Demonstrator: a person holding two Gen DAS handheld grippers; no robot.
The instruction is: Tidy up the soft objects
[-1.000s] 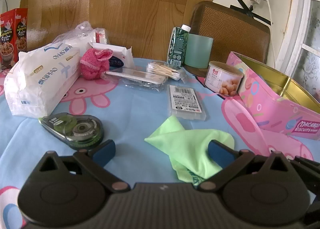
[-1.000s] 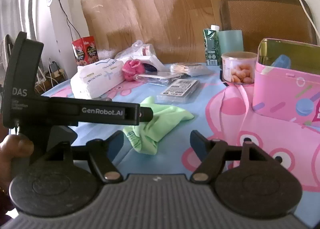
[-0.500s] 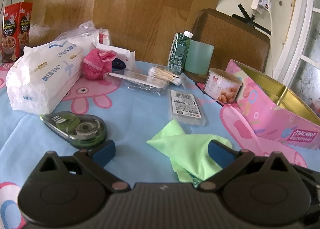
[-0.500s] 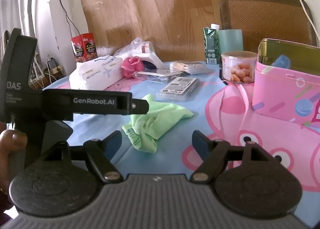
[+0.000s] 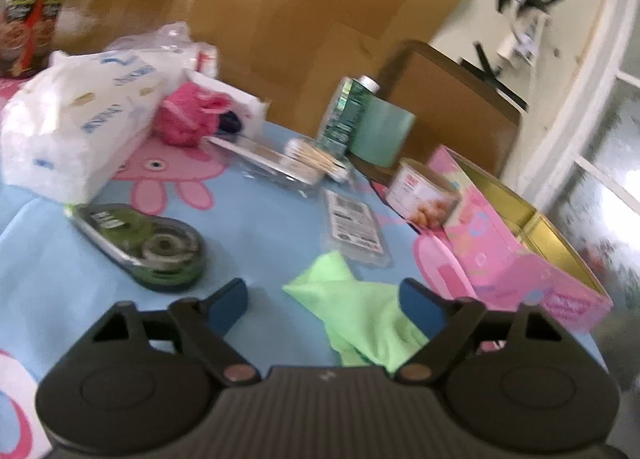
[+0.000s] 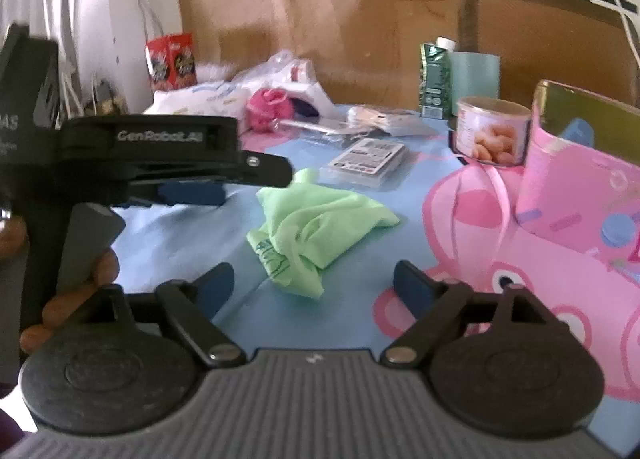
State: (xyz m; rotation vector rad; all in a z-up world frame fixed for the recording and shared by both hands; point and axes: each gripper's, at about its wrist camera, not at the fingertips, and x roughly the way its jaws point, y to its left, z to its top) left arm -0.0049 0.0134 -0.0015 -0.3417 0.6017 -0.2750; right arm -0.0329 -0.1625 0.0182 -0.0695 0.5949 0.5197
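A crumpled light-green cloth [image 5: 360, 307] lies on the blue cartoon tablecloth. My left gripper [image 5: 324, 305] hovers over it with its jaws closing. The cloth lies between the blue pads, nearer the right one, and neither pad presses it. My right gripper [image 6: 314, 287] faces the same cloth [image 6: 316, 223] from the other side, jaws opening, with only the cloth's near end between the fingertips. A pink fluffy ball [image 5: 184, 119] sits at the back by the tissue pack. An open pink tin [image 5: 520, 255] with a gold inside stands on the right.
A white tissue pack [image 5: 72, 127], a green tape dispenser [image 5: 148, 243], a clear barcoded case [image 5: 354, 223], cotton swabs [image 5: 316, 157], a food can [image 5: 424, 195], a green carton [image 5: 344, 115] and a cup [image 5: 380, 135] crowd the table. A person's hand [image 6: 80, 279] shows at left.
The left jaws have narrowed over the green cloth and that view has tilted. The right jaws have spread a little wider. Nothing on the table has moved.
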